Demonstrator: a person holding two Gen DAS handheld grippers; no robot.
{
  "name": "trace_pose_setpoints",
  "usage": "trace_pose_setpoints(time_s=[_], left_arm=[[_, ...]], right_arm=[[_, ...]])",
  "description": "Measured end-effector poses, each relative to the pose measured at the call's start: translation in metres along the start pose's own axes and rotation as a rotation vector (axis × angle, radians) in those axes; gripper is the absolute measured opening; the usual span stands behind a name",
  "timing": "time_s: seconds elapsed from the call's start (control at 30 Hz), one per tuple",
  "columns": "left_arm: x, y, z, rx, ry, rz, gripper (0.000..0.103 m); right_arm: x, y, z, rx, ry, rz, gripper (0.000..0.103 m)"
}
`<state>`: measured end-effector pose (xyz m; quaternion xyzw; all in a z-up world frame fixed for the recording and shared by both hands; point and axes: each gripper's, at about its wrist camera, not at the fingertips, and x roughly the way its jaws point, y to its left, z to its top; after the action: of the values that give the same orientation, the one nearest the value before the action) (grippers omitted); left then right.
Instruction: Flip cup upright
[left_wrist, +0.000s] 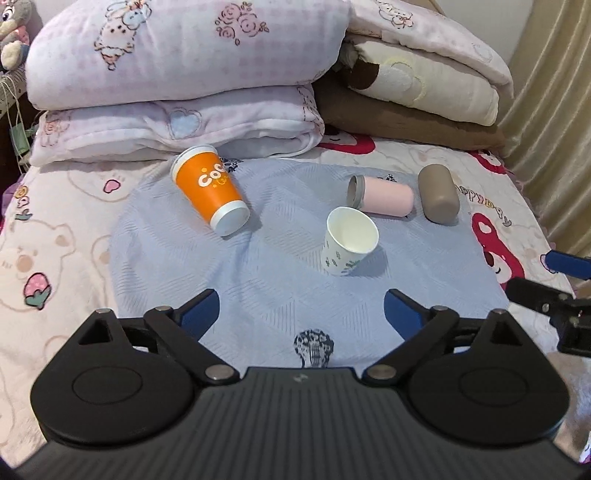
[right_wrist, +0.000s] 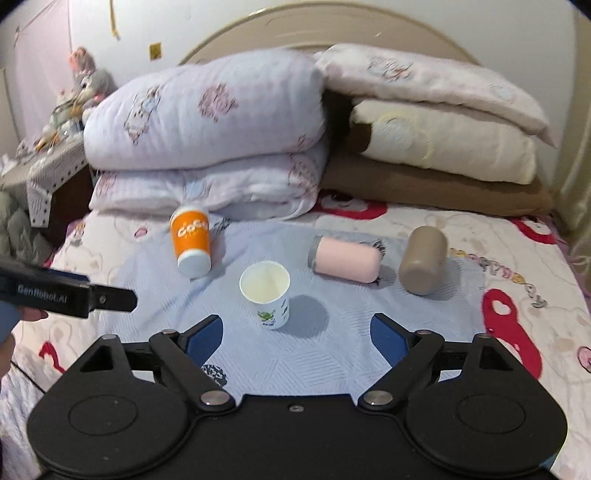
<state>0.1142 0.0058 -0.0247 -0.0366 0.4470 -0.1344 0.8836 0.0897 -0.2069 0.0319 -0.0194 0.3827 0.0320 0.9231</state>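
Observation:
A white paper cup (left_wrist: 349, 242) (right_wrist: 266, 291) with green print stands upright, mouth up, on the light blue cloth (left_wrist: 280, 280) (right_wrist: 332, 354). An orange cup (left_wrist: 210, 188) (right_wrist: 191, 245) lies tipped with its white base toward me. A pink cup (left_wrist: 382, 195) (right_wrist: 347, 258) and a brown cup (left_wrist: 439, 194) (right_wrist: 423, 260) lie on their sides. My left gripper (left_wrist: 301, 314) is open and empty, short of the white cup. My right gripper (right_wrist: 295, 332) is open and empty, just before the white cup.
Folded pink quilts (left_wrist: 177, 74) (right_wrist: 207, 147) and cream and brown bedding (left_wrist: 417, 96) (right_wrist: 443, 155) are stacked behind the cups. The right gripper's fingers (left_wrist: 546, 291) show at the left view's right edge. The left gripper's side (right_wrist: 66, 291) shows at the right view's left edge.

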Motion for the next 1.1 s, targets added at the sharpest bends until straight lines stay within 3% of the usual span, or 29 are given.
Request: trace_pose_setpoints(time_s=[0.17,0.43,0.7,1.1], left_arm=[[-0.032,-0.004,-0.007,-0.015,-0.007,0.023,0.098],[-0.064,-0.016,-0.015,0.040,-0.045,0.103,0.100],[-0.067,-0.021,-0.021,0.040,-0.027,0.104,0.100],[-0.060,-0.015,-0.023,0.023,0.017,0.131,0.100]], right_arm=[[-0.026,0.010,0.000,0.029,-0.005,-0.069,0.094],[-0.056,0.013,0.000,0.084,-0.056,-0.075,0.094],[-0.075,0.009,-0.008,0.107,-0.076,-0.121,0.095],[-0.072,0.002,-0.016,0.138,-0.050,-0.148,0.095]])
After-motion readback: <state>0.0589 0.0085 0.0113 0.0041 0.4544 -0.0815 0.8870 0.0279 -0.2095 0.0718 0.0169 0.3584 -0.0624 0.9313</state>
